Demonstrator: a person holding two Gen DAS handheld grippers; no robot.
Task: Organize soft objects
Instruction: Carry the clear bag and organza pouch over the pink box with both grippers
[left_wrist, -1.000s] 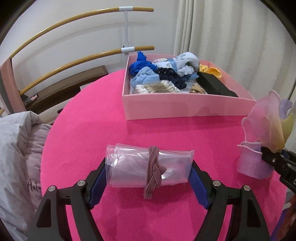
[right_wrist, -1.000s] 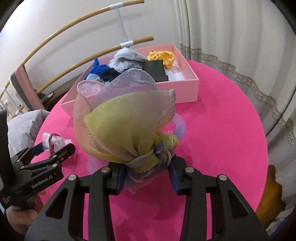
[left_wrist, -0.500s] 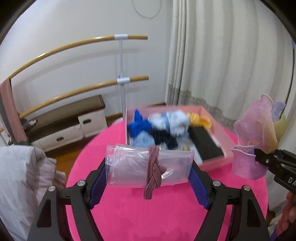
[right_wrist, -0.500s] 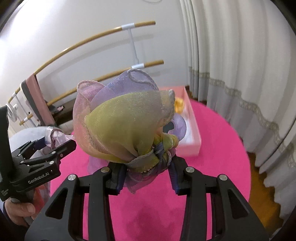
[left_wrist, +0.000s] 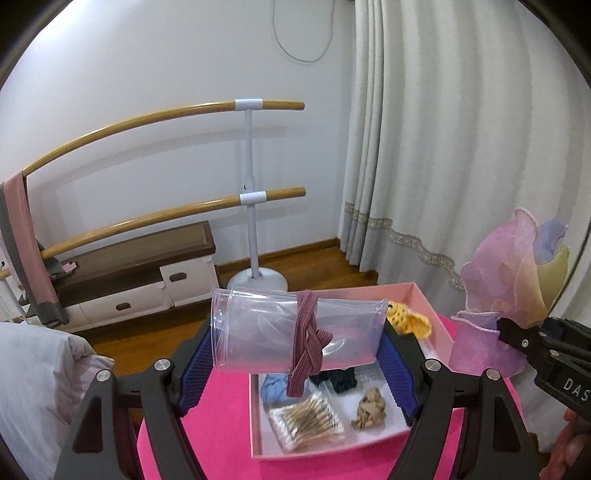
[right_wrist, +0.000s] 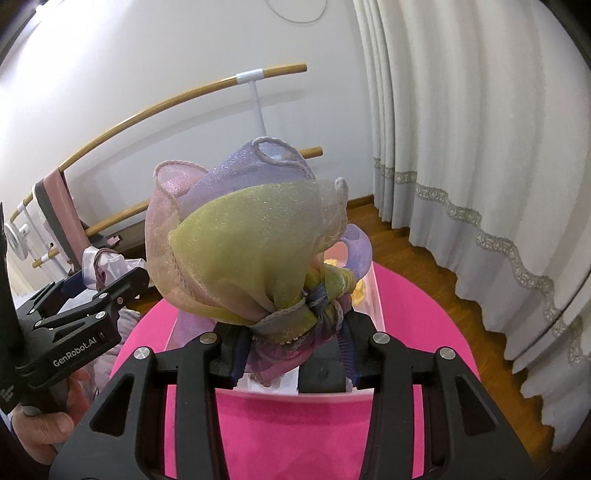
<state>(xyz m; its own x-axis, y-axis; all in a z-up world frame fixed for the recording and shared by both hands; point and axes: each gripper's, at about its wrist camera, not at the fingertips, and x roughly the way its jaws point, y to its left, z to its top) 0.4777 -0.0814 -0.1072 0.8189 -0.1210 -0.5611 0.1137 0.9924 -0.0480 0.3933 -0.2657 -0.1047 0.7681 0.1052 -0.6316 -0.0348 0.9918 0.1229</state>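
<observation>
A rolled clear plastic bag, bound with a mauve elastic band, is clamped end to end in the left gripper, held above the pink box. An organza bow scrunchie is grasped at its knot by the right gripper, over the pink tablecloth.

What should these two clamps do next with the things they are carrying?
Probably lower both toward the pink box. The left gripper holds a rolled clear plastic bag above it, the right gripper a sheer pastel fabric bundle, and similar soft items already lie inside.
</observation>
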